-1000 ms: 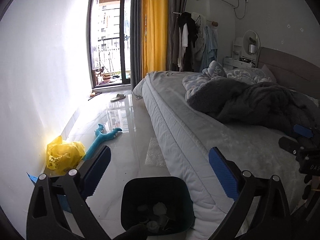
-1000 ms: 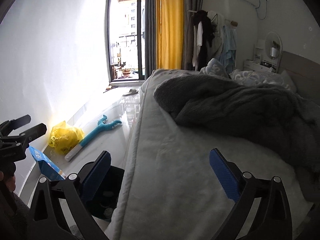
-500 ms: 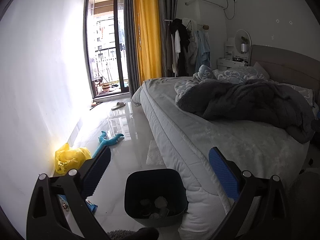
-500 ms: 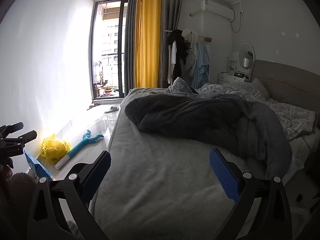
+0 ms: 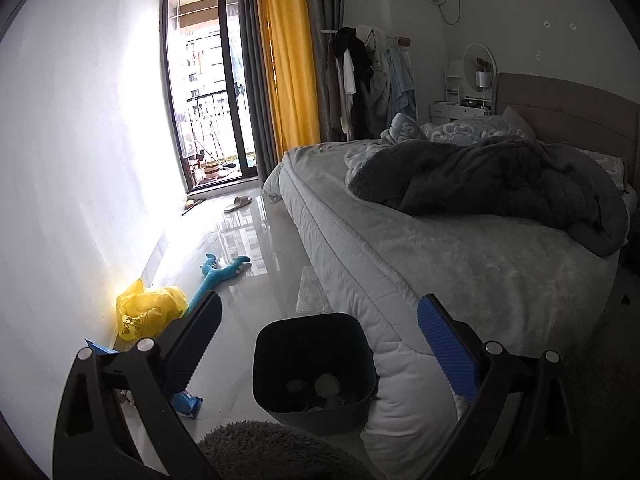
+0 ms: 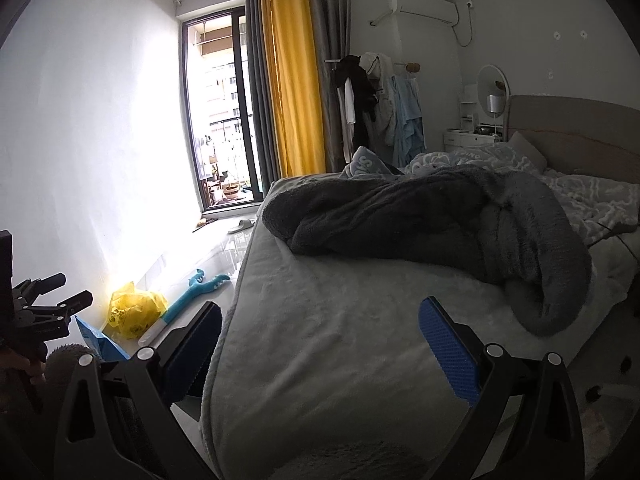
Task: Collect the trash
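Bedroom floor, trash bin [image 5: 314, 364] between open left hand-held gripper [image 5: 320, 346] fingers

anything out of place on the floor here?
Yes. Loose items lie by the left wall instead of in the bin: a crumpled yellow bag, a blue packet, a teal toy. A lone slipper sits near the balcony door.

Colours and patterns in the bedroom

The trash bin [image 5: 314, 364] is dark, the crumpled bag [image 5: 148, 312] yellow, the long toy [image 5: 218, 276] turquoise, the flat packet [image 6: 98, 340] blue. The blanket [image 6: 420, 216] is dark grey, the bedspread [image 6: 340, 320] pale grey, the pillowcase [image 6: 484, 160] blue with white swirls. One curtain [image 5: 288, 60] is yellow between grey ones.
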The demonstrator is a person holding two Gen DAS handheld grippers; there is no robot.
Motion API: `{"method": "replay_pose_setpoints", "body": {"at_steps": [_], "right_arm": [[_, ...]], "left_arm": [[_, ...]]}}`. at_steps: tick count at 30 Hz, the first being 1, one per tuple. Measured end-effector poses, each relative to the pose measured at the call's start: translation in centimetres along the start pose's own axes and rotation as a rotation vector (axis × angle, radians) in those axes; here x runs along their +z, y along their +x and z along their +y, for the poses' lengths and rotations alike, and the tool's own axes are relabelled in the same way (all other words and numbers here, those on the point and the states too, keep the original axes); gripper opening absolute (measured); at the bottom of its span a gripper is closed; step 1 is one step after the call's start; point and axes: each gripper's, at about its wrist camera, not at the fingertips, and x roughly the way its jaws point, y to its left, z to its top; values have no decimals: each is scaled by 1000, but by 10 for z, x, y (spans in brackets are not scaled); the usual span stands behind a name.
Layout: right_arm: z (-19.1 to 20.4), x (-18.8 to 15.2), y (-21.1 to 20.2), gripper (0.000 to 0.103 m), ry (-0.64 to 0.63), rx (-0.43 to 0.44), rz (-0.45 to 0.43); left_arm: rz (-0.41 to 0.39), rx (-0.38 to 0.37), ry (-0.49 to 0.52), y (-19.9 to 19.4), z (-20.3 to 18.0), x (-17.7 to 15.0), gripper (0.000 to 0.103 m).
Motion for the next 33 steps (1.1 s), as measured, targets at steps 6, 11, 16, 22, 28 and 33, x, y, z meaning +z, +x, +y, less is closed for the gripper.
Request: {"method": "replay_pose_setpoints", "body": {"at_steps": [6,11,16,22,28,33], "right_arm": [[10,-1,-1,100,-32,30,5],[10,-1,-1,100,-32,32,7],[12,-2,-2,100,-32,30,8],[15,-2,-1,100,-61,23,17],[18,-3,-1,100,-79,20,22],[17,-3,-1,100,-77,22,22]], "left_arm": [[6,12,51,1,-10,-5,100],[19,3,58,5,-13,-6,100],[29,-13,46,6,-10,-7,100],[39,-27,5,8,-2,-6,100],[42,-32,-12,9,1,-7,100],[42,-30,-10,9,0,-7,100]]}}
